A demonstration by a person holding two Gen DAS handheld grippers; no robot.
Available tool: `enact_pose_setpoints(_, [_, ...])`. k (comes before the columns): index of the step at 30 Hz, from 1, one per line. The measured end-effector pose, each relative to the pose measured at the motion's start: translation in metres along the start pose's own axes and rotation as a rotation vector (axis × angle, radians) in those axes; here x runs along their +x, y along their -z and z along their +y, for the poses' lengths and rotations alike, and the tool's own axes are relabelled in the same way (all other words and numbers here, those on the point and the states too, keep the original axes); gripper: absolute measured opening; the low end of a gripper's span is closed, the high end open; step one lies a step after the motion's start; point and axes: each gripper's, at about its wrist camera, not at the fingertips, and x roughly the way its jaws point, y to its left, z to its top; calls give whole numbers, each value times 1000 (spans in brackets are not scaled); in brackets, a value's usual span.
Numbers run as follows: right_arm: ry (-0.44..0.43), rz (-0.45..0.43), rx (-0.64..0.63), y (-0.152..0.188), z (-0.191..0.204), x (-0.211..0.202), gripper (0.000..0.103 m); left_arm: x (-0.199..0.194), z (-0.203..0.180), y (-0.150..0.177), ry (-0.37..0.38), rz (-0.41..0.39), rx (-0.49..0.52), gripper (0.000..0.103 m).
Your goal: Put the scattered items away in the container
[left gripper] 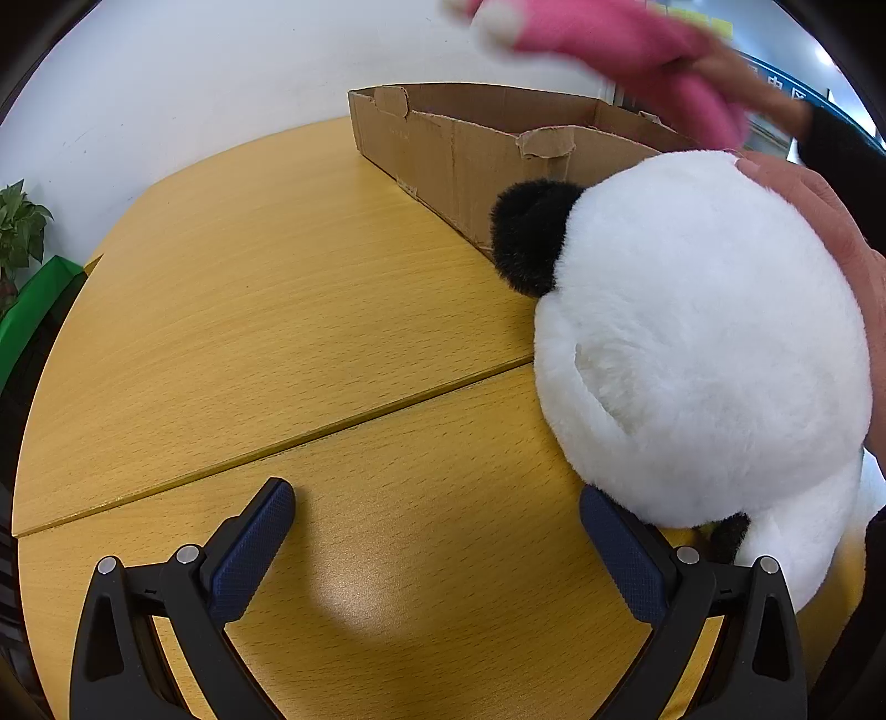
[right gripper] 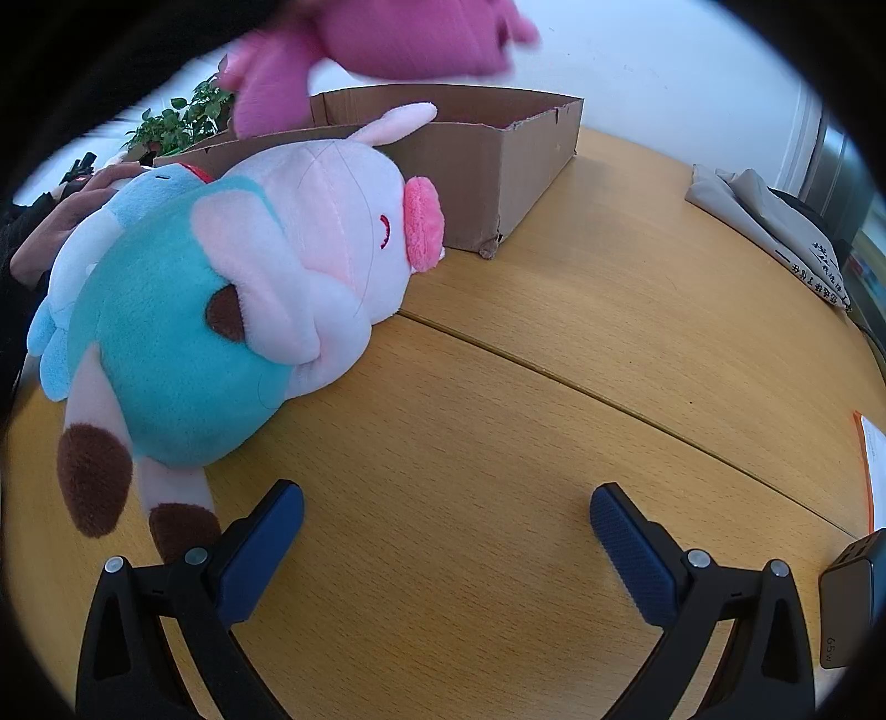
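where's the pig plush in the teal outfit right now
In the right wrist view, the pig plush lies on its side on the wooden table, left of the open right gripper, its snout near the cardboard box.

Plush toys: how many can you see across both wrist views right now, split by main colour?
White and black: 1, the panda plush, on the table.
Pink and teal: 1, the pig plush, lying on the table.
Light blue: 1, the blue plush, partly hidden behind the pig.
Magenta: 1, the pink plush, blurred, in the air above the cardboard box.
Total: 4
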Motion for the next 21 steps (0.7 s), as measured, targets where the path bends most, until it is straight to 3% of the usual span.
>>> enact_pose_setpoints(21, [0, 0, 0, -1, 0, 0, 103, 2, -1, -2, 0, 0, -1, 103])
